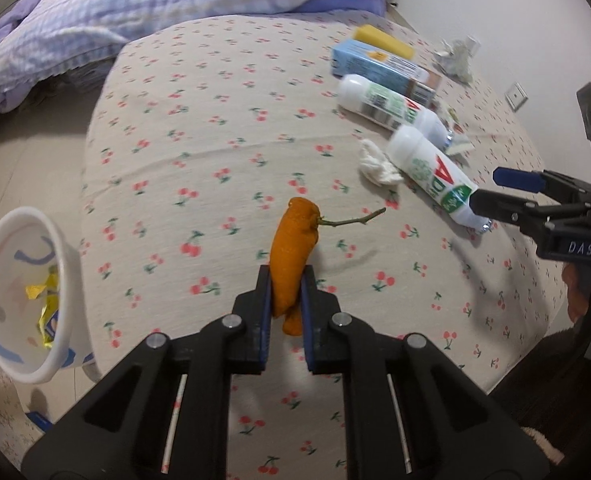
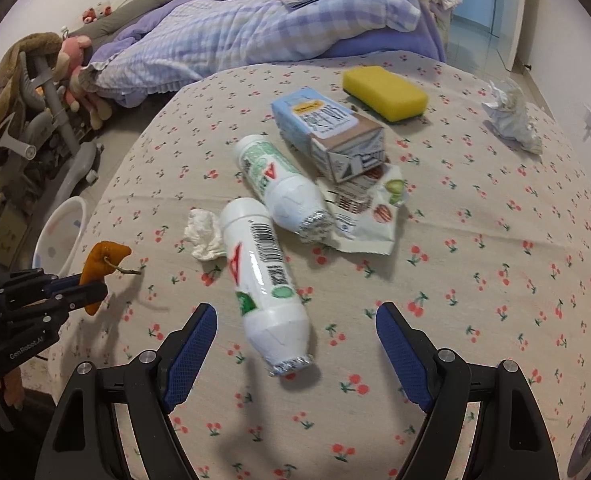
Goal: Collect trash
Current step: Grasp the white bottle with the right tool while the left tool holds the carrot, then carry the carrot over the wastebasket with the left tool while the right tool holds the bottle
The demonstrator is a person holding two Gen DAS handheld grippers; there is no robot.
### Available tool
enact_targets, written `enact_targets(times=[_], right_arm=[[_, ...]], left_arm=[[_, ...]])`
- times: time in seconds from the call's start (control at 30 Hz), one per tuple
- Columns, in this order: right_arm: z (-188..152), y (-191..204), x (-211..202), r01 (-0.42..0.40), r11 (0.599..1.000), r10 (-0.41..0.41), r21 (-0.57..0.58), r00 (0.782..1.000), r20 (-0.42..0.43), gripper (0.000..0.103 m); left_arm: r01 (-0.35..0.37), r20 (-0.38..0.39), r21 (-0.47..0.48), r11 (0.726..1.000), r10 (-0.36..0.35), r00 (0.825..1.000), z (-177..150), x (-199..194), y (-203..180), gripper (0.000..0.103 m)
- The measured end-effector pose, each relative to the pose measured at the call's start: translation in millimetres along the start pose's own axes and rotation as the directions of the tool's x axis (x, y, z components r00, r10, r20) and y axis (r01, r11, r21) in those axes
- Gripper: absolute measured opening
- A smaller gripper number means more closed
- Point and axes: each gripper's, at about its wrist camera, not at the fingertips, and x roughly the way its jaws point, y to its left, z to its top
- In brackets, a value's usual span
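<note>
Left gripper (image 1: 285,280): jaws pinching an orange peel (image 1: 293,252) near its lower end, peel upright and lifted off the surface (image 1: 199,152), a thin stem sticking out to its right. Same grasp shows in the right wrist view, peel (image 2: 99,268) hanging clear above the cloth.

Right gripper (image 2: 295,344): jaws spread wide, holding nothing, hovering just short of the near bottle (image 2: 263,280), whose foil mouth points toward the camera.

Bin (image 1: 19,300): white, standing on the floor beside the left edge of the surface, mouth tilted toward the left camera, yellow wrapper (image 1: 47,308) already inside.

Step in hand, as judged: carrying the peel to the bin. 1 item gripped, not yet dropped.

Next move calls for: swing the left gripper left and down past the surface edge until the peel is over the bin mouth, then part the jaws. The stem could snag; release with the peel well inside the rim.

Remaining on the surface: 2 bottles, far bottle (image 2: 279,184) lying beside the near one, crumpled tissue (image 2: 205,236) touching the near bottle, carton (image 2: 327,132), torn wrapper (image 2: 367,212), sponge (image 2: 383,92), paper wad (image 2: 511,116) set apart at the far right. Right gripper is placed to take the near bottle; jaws look wide enough to straddle it
</note>
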Motion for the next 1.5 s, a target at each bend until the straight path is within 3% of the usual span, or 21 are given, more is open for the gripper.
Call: enact_targets(times=[0.27,0.33,0.43,0.47,0.5,1.17,1.5], right_arm=[[7.7,23.7,21.4,0.002,0.999,-0.004,-0.047,0.999,-0.043,0.082],[8.8,28.7,26.7,0.007,0.998,-0.010,-0.062,0.999,-0.050,0.077],[9.0,35.2,30.7,0.015,0.996,-0.020,-0.087,0.998,-0.057,0.055],[8.6,37.0,30.9,0.018,0.995,-0.023,-0.096,0.998,-0.055,0.043],[8.2,39.3,30.8,0.023,0.994,-0.029,-0.107,0.998,-0.055,0.038],[13.6,58.6,-40.8,-0.059,0.996,0.064,-0.062,0.996,0.069,0.037],[32.1,111.6,-40.8,-0.107,0.988,0.116,-0.115,0.990,0.077,0.037]], left_arm=[[-0.016,0.020,-0.064,0.998,0.018,1.000,-5.6,-11.9,19.7,0.014],[-0.021,0.020,-0.076,0.997,0.023,1.000,-7.3,-13.8,23.9,0.014],[-0.028,0.022,-0.088,0.996,0.030,0.999,-9.8,-16.1,28.9,0.014],[-0.029,0.023,-0.091,0.995,0.031,0.999,-10.4,-16.8,30.5,0.014],[-0.030,0.025,-0.094,0.995,0.032,0.999,-11.4,-18.2,32.3,0.014],[-0.019,0.119,-0.218,0.976,0.046,0.992,-21.6,-60.2,81.2,0.014],[-0.042,0.160,-0.353,0.935,0.105,0.981,-36.4,-81.2,140.9,0.014]])
